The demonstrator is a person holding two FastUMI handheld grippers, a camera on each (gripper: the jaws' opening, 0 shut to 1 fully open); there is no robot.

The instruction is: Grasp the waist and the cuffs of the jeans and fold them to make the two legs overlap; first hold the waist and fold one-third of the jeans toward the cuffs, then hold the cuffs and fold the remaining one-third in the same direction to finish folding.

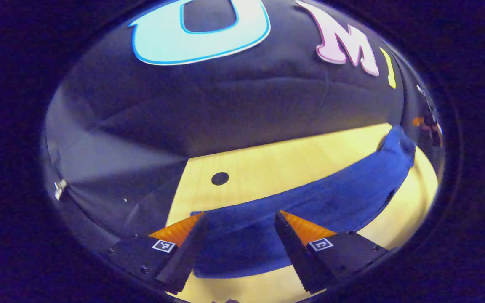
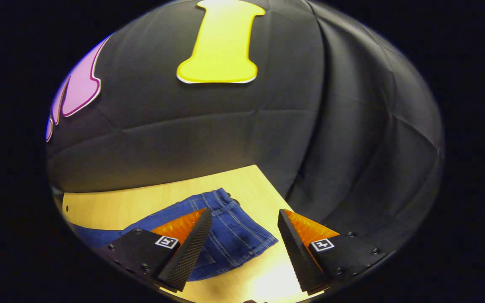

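The jeans (image 1: 310,202) lie flat on the bench (image 1: 276,164), running from 7 o'clock toward 2 o'clock in the left gripper view, and both the left claw (image 1: 238,248) and the right claw (image 2: 242,248) hover above them, wide open and holding nothing. The work seems to be at the opening grasp, so each claw must next drop onto its end of the denim and pinch. Nothing blocks the way; a dark hole (image 1: 220,178) sits at 10 o'clock.
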